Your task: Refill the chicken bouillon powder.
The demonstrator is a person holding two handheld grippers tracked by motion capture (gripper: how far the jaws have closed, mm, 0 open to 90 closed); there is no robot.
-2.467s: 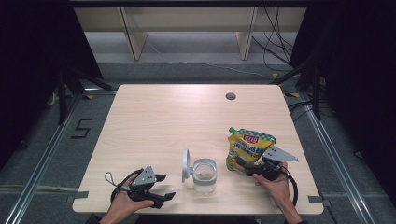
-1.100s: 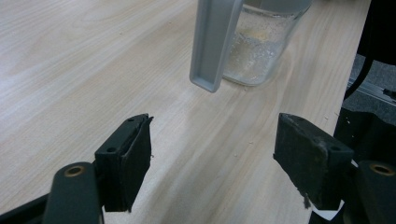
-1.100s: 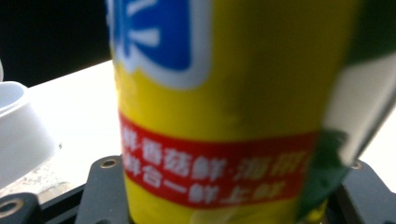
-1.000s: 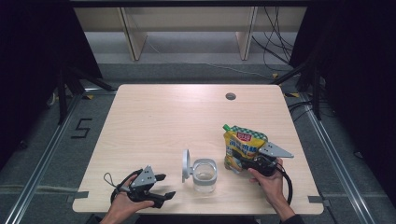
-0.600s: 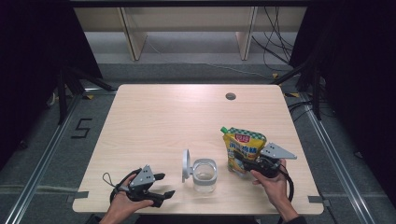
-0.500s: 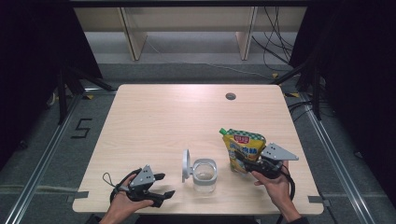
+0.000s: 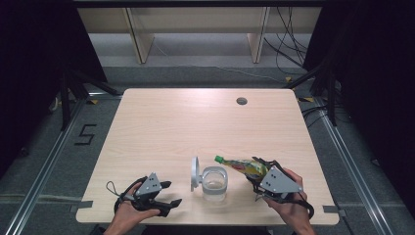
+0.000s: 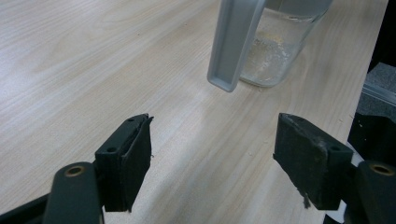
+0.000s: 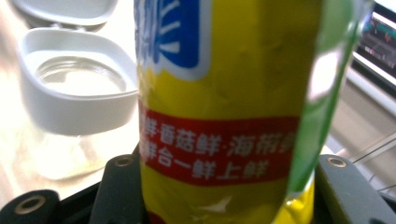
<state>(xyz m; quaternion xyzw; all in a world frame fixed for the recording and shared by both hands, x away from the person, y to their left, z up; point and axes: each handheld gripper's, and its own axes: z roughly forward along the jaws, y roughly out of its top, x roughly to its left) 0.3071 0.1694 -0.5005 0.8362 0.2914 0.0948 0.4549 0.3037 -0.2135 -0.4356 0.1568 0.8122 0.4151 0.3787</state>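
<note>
a pale wooden table [image 7: 171, 127] carries a clear glass jar [image 7: 214, 183] with its white lid flipped open.

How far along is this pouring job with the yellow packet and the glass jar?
Done: the glass jar stands with its lid flipped open, and the right gripper has the yellow pouch clamped and tipped toward the jar's mouth. In hand: that tilt. Left: the jar looks nearly empty, so filling and closing it remain. The left gripper rests open nearby.

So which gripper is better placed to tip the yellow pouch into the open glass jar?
Right: the right gripper already clamps the yellow pouch tilted toward the glass jar. The left gripper is open, empty.
</note>
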